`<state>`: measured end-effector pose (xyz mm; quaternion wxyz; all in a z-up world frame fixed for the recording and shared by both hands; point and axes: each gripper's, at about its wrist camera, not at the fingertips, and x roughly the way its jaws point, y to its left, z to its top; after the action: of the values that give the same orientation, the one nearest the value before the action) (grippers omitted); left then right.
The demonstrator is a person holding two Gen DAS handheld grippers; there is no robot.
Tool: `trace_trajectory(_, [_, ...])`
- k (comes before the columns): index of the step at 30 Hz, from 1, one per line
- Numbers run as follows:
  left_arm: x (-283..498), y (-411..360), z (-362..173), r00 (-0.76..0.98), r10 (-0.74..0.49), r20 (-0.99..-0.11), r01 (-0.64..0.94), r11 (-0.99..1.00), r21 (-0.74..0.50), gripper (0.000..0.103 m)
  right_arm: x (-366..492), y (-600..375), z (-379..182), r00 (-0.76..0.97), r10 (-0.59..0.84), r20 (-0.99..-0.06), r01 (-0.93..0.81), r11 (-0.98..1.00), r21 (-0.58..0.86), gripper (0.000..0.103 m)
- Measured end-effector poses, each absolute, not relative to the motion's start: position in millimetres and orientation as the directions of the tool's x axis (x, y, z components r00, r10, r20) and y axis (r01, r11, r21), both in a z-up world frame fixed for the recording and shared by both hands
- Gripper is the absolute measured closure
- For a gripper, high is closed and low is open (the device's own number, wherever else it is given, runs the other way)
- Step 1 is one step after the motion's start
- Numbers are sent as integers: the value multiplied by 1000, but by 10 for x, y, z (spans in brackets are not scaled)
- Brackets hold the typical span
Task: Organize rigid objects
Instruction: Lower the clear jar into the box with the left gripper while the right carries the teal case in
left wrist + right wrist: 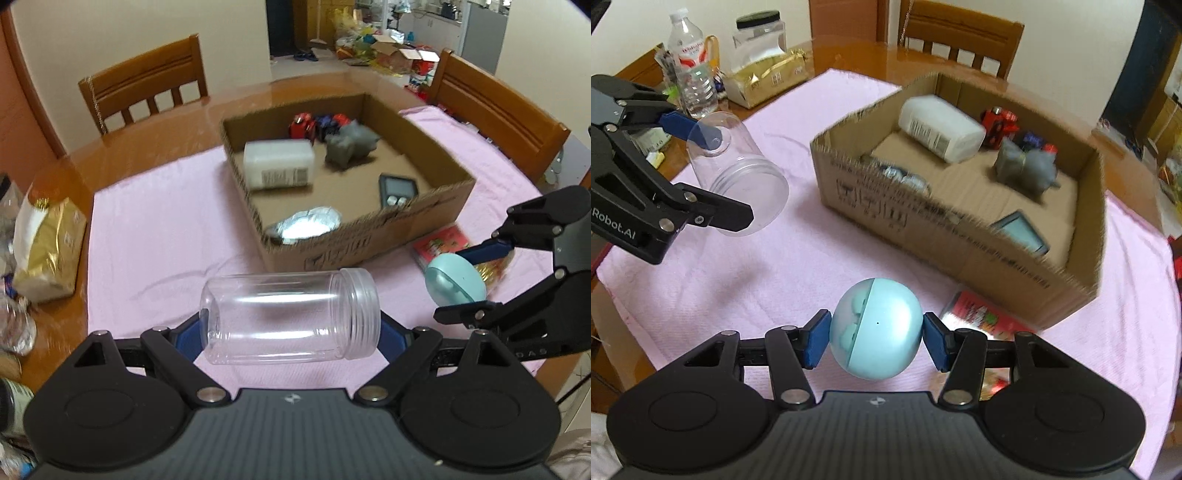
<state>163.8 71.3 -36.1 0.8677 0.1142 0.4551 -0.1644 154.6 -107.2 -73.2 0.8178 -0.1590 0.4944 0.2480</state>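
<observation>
Left wrist view: left claw (291, 325) clamped on clear jar (290, 315), held sideways, blue pads on its base end and its threaded mouth end. Jar lifted off the pink cloth (155, 229), just short of the cardboard box (369, 243) near wall. Inside box: white bottle (279, 164), grey pouch (351, 146), red and blue toys (317, 123) at far wall, small dark gadget (397, 188), foil-wrapped lump (306, 223) at near wall. Right of box: right claw (465, 280) gripping the teal egg-shaped case (454, 282) above a red packet (441, 242).

Right wrist view: right claw (875, 332) closed on teal case (875, 328), pads on opposite sides, case clear of the cloth, in front of box near wall (923, 221). Left claw (720, 177) to left of box, jar (738, 173) tilted, mouth toward camera. Red packet (982, 314) on cloth between case and box.

Step judged: carry both items over box wall and set down inside. For good placement:
- raise each above the wall rim before crossing; jar is long, so keep it level to avoid clipping cardboard;
- aim jar for bare floor between bottle and foil lump; case for open floor near gadget;
- lower until touching floor, then release; both are round and likely to roll if dropped;
- keep claws apart while crossing.
</observation>
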Motion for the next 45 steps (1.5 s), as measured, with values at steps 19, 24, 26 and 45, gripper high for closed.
trace_trajectory(19, [2470,-126,-303,622,-277,-732,422,906,15,13,2133,-1628,-3,537,201,-819,-538,830,-149,44])
trace_trajectory(24, [2581,-180,-511,595,-266,-758,384,923,-22,13,2300,-1709,-49,535,184,-824,-530,833,-158,44])
trace_trajectory(26, [2582,-179,-531,608,-266,-748,373,927,-26,7,2355,-1740,-73,528,185,-829,-529,835,-150,44])
trace_trajectory(45, [2086,517,-122,698,-102,-709,175,984,31,2,3050,-1329,-422,444,255,-859,-585,808,-62,44])
